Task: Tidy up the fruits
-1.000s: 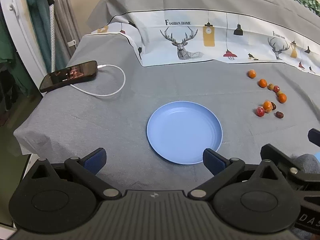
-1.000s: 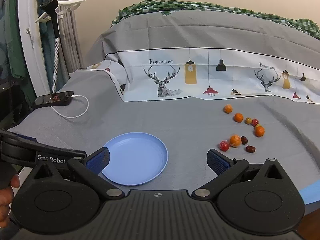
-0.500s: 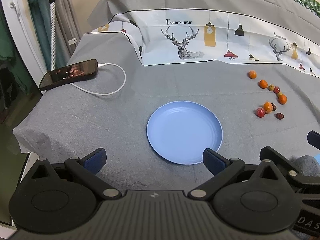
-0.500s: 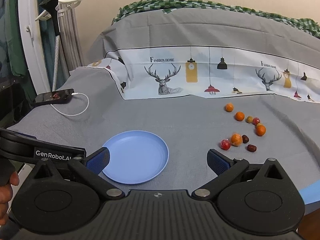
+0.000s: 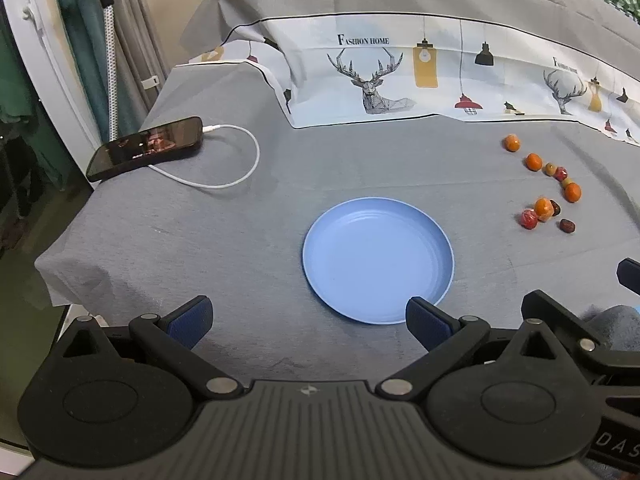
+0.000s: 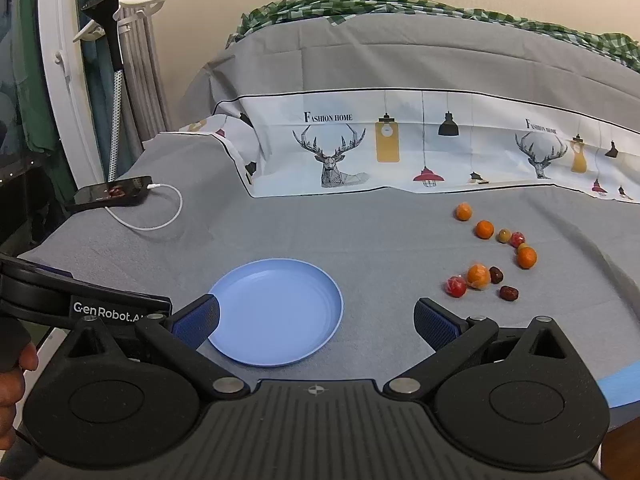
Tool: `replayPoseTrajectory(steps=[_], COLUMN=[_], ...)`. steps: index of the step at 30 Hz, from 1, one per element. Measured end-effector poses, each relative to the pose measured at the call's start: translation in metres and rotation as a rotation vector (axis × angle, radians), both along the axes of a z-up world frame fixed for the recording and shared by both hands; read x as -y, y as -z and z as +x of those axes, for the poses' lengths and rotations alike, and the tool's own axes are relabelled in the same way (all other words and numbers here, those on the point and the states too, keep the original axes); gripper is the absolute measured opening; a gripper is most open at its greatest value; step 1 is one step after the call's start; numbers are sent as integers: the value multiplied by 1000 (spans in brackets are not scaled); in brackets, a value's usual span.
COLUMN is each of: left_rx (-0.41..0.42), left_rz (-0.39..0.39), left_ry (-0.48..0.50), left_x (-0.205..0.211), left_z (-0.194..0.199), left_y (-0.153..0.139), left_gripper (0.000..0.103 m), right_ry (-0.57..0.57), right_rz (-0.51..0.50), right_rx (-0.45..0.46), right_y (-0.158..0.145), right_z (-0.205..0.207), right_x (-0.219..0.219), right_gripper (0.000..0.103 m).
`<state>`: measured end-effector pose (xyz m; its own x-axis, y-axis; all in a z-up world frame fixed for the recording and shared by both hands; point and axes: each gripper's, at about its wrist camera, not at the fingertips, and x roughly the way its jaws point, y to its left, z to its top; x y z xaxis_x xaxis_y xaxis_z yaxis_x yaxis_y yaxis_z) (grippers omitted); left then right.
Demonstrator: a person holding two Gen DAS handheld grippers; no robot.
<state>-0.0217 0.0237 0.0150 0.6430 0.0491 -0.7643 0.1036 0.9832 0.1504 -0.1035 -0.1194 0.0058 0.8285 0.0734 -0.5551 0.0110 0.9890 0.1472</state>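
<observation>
White "Fashion home" deer-print cloth (image 6: 400,144)

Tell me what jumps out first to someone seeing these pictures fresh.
The empty blue plate sits mid-bed on the grey sheet, just ahead of both open hand-held grippers. To its right lies a loose curve of small orange and red fruits, none on the plate. Far left, a phone lies plugged into a white cable.

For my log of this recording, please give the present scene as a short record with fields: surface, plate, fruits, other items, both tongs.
surface: bed with grey sheet
plate: blue plate, empty, near the front edge
fruits: small fruits, orange, red and dark, loose on the sheet to the right of the plate
other items: phone with white cable, far left
left tongs: open, holding nothing
right tongs: open, holding nothing
</observation>
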Motion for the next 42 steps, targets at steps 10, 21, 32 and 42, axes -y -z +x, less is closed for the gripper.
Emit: replayPoseTrajectory(steps=[10,21,32,42], left_rx=[-2,-29,-45,-56], left_rz=[12,13,25,31], left_ry=[-16,-9,-15,-12], left_x=[-1,3,5,7], left_z=[-6,-4,2,4], left_y=[0,8,13,16], left_gripper=[103,103,103,103], right_ry=[-1,44,11,10], right_rz=[33,52,48,60], right_rx=[-9,-15,-30,-51], right_y=[2,5,9,12], right_z=[0,-1,6,11], right_x=[5,15,10,12], right_gripper=[102,102,102,102])
